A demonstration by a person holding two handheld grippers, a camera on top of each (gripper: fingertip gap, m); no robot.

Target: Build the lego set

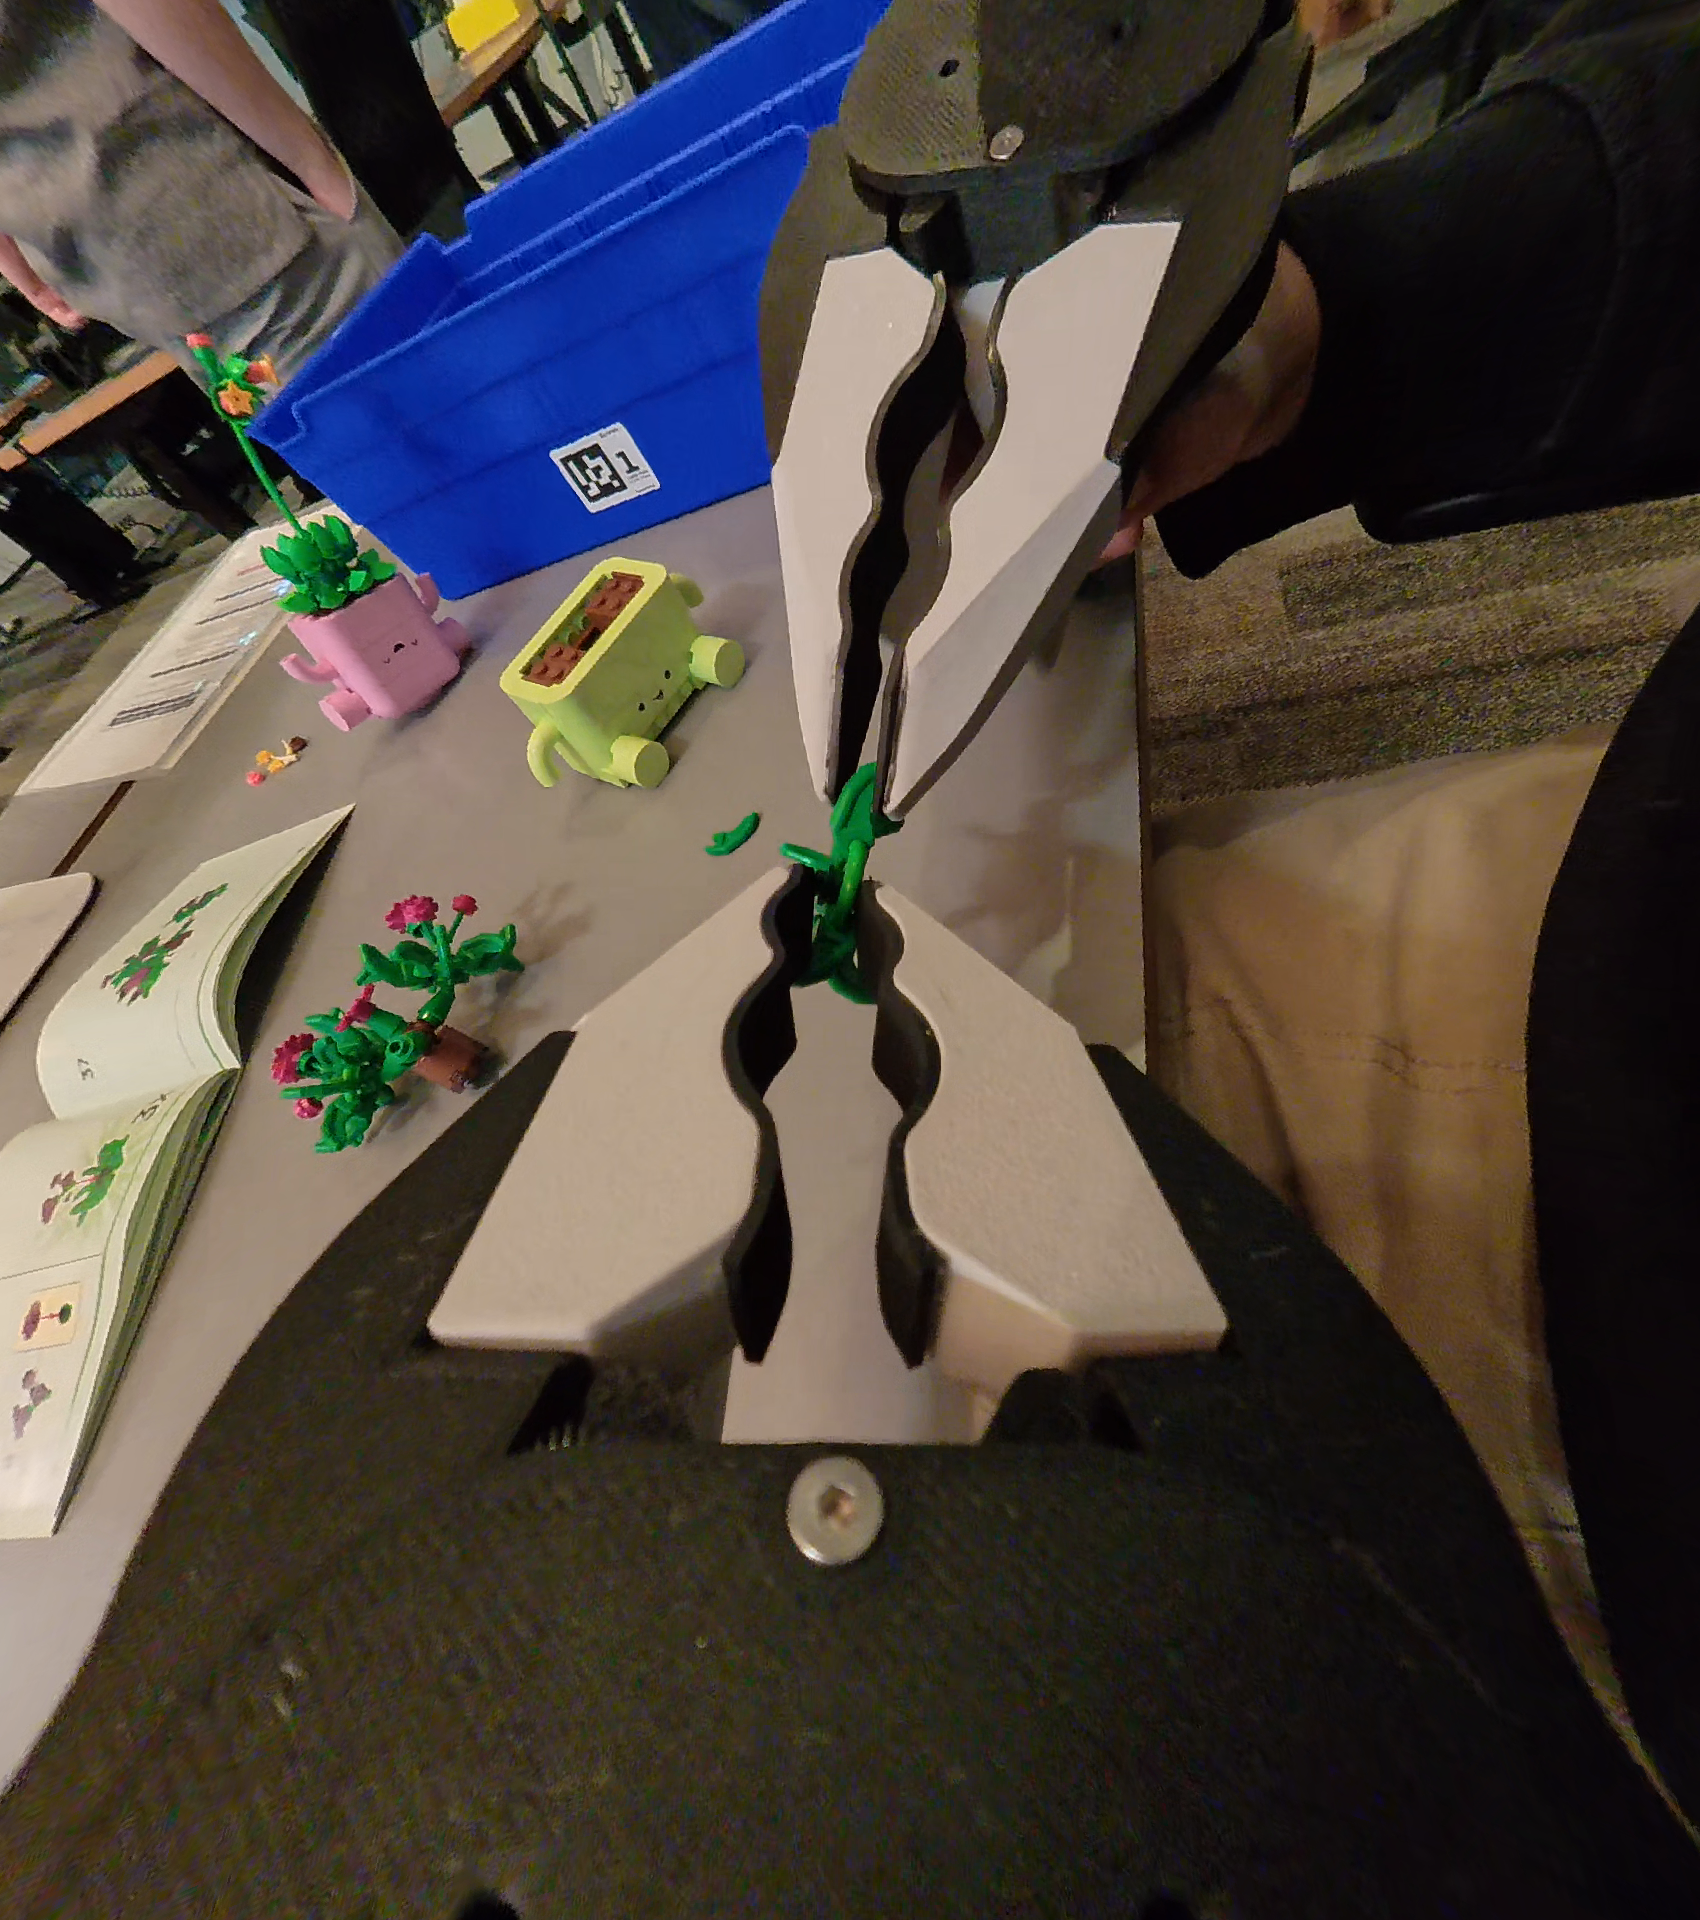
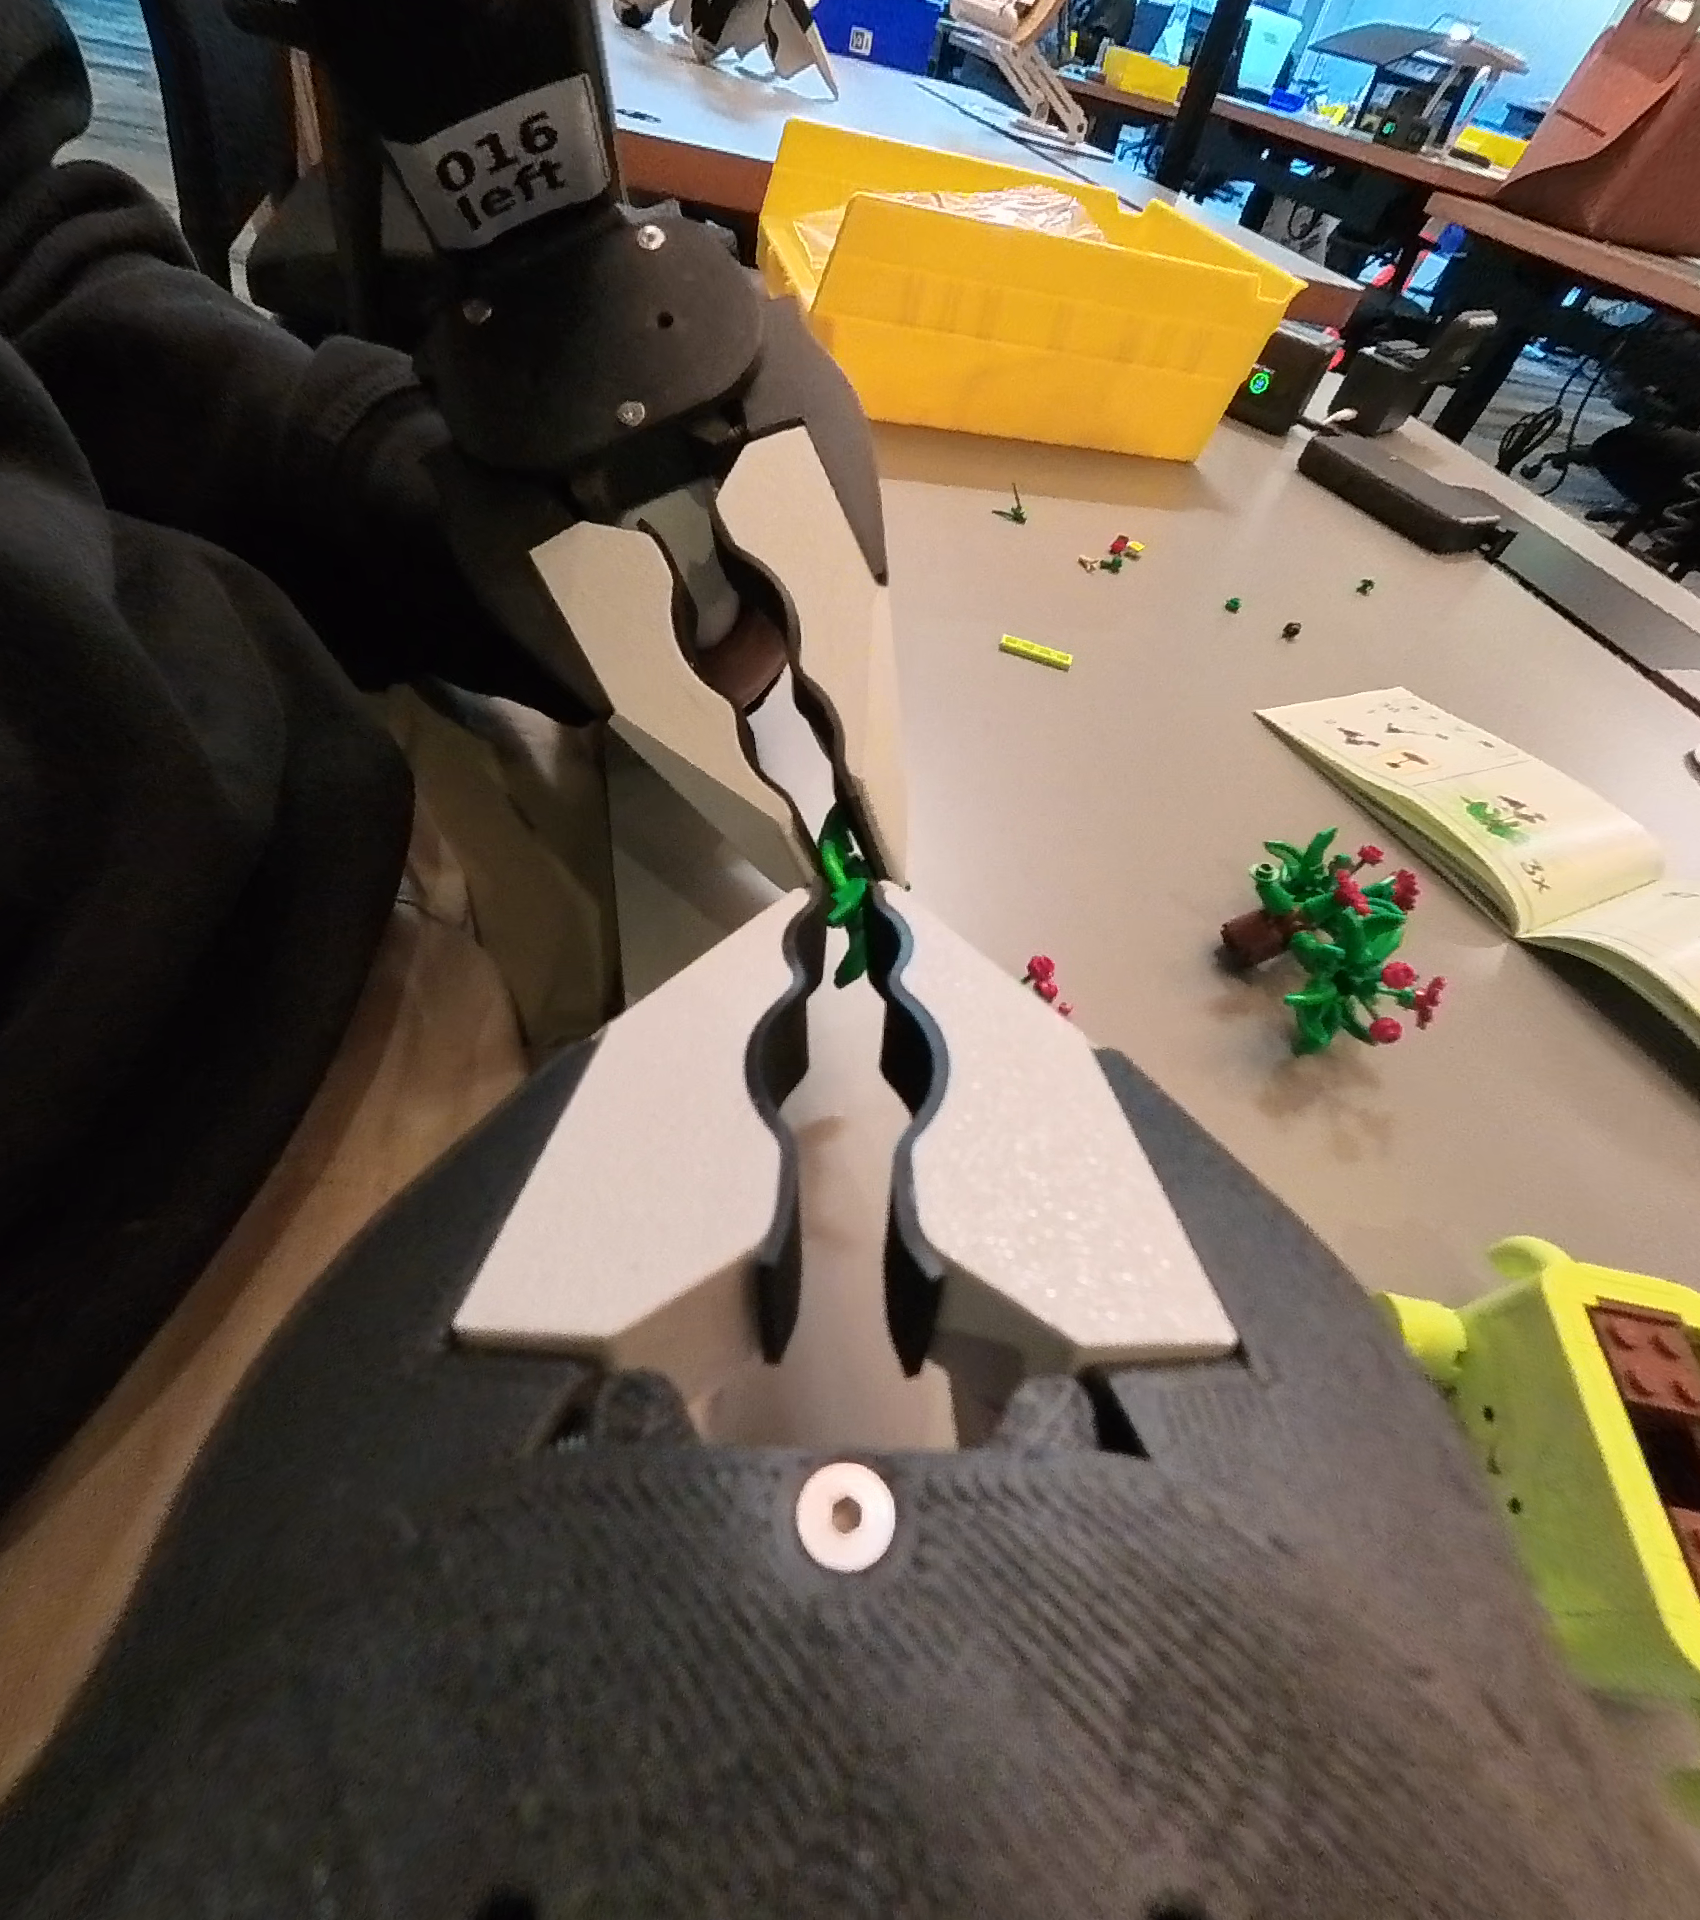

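Observation:
A small green leafy stem piece (image 1: 844, 914) is held in the air between both grippers, near the table's front edge. My left gripper (image 1: 833, 899) is shut on its lower end. My right gripper (image 1: 861, 800) comes from above and is shut on its upper end. In the right wrist view my right gripper (image 2: 846, 912) grips the green piece (image 2: 848, 940), and the left gripper (image 2: 856, 857) meets it from the upper left. A lime pot (image 1: 617, 665) with brown bricks inside and a built flower plant (image 1: 399, 1018) lie on the grey table (image 1: 534, 894).
A pink pot with a tall flower (image 1: 378, 644), a blue bin (image 1: 534, 364) and an open instruction booklet (image 1: 98, 1091) are to the left. A loose green leaf (image 1: 732, 834) lies nearby. A yellow bin (image 2: 1012, 312), a lime plate (image 2: 1035, 651) and a red flower (image 2: 1041, 971) show in the right wrist view. The tips of both grippers are at nearly the same place. From either gripper's tips it is about 15 cm to the lime pot (image 1: 617, 665). My right wrist view (image 2: 1553, 1401) looks at it from another angle.

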